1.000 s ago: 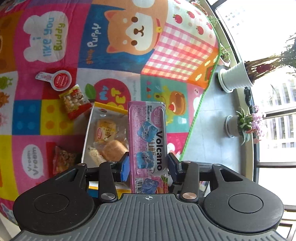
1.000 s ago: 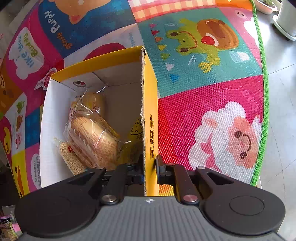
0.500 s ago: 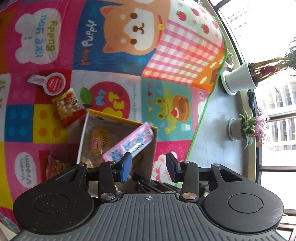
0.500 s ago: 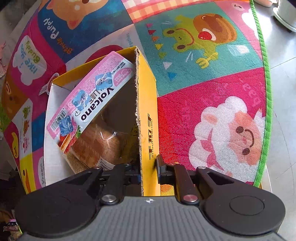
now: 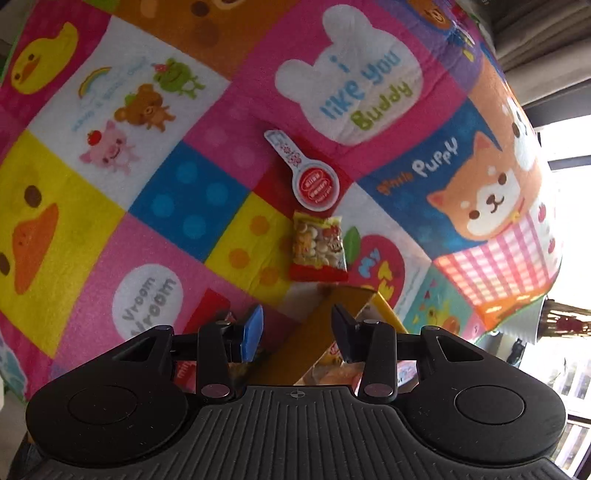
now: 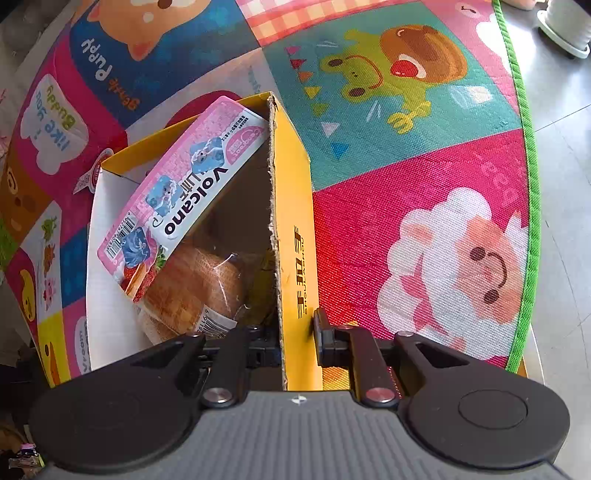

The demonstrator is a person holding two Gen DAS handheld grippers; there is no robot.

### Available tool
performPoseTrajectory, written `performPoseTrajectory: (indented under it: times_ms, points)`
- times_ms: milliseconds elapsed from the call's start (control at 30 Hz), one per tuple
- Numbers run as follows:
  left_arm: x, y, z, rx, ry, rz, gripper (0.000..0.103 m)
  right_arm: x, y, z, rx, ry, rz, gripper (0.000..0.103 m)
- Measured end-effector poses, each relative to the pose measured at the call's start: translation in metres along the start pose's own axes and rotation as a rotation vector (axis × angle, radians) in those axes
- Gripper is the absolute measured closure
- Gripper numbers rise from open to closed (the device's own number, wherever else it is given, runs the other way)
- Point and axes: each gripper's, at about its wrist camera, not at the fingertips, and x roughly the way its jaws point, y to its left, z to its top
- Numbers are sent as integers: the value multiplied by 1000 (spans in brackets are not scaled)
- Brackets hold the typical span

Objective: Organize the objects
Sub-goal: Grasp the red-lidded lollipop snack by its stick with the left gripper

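The yellow cardboard box [image 6: 295, 192] stands on the colourful play mat [image 6: 406, 166]. My right gripper [image 6: 297, 338] is shut on its right wall, one finger inside and one outside. Inside the box, a pink Volcano carton [image 6: 184, 184] lies tilted across wrapped bread packs [image 6: 195, 291]. My left gripper [image 5: 297, 317] is open with nothing between its fingers, above the near corner of the yellow box [image 5: 386, 314]. Beyond it on the mat lie a small snack bag [image 5: 318, 246] and a white-and-red sealed cup [image 5: 314, 183].
A red packet [image 5: 208, 310] lies on the mat just past the blue left pad. The mat ends at a green border [image 6: 524, 147], with grey floor and a white plant pot [image 6: 565, 26] beyond. Curtains and a bright window show at the right of the left wrist view.
My left gripper let go of the pink Volcano carton, which now rests in the yellow box. It then swung and rolled toward the loose snacks. The right gripper kept still on the box wall.
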Motion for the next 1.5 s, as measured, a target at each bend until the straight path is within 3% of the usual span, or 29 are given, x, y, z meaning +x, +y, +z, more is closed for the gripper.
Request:
performPoseTrajectory:
  times_ms: [100, 167, 200, 267, 333, 367, 433, 567, 667, 800, 933, 1033, 1267, 1333, 1500]
  points:
    - [8, -9, 11, 105, -52, 11, 59, 6, 3, 0, 5, 19, -25, 89]
    - [18, -25, 15, 272, -109, 18, 59, 10, 4, -2, 12, 34, -43, 89]
    - [24, -34, 15, 407, -131, 24, 59, 12, 5, -3, 14, 41, -49, 89]
    - [42, -51, 0, 793, -144, 75, 56, 14, 6, -6, 15, 55, -61, 89]
    - [69, -49, -19, 1099, -99, 156, 56, 14, 7, -9, 8, 54, -68, 89]
    - [83, -42, -25, 1177, -66, 169, 56, 12, 8, -10, 3, 44, -65, 89]
    - [98, -29, -28, 1238, -64, 141, 56, 6, 10, -12, -12, 16, -62, 89]
    - [98, -28, -15, 1346, -204, 77, 56, -3, 15, -13, -56, -43, -56, 89]
    - [94, -37, -5, 1626, -284, 103, 55, -4, 17, -15, -87, -73, -58, 89]
    - [110, -42, 14, 1897, -236, 159, 55, 0, 15, -19, -123, -75, -62, 89]
    - [135, -50, 27, 1980, -116, 206, 54, 2, 16, -21, -153, -56, -63, 89]
    - [153, -56, 40, 1967, -88, 233, 51, 3, 21, -24, -202, -59, -75, 89]
    - [163, -85, 64, 1832, 28, 173, 51, 2, 17, -20, -174, -72, -57, 89]
    - [165, -88, 67, 1783, 68, 166, 67, 0, 18, -22, -178, -78, -58, 89]
    - [167, -95, 63, 1594, 89, 221, 72, -4, 19, -23, -191, -89, -53, 89]
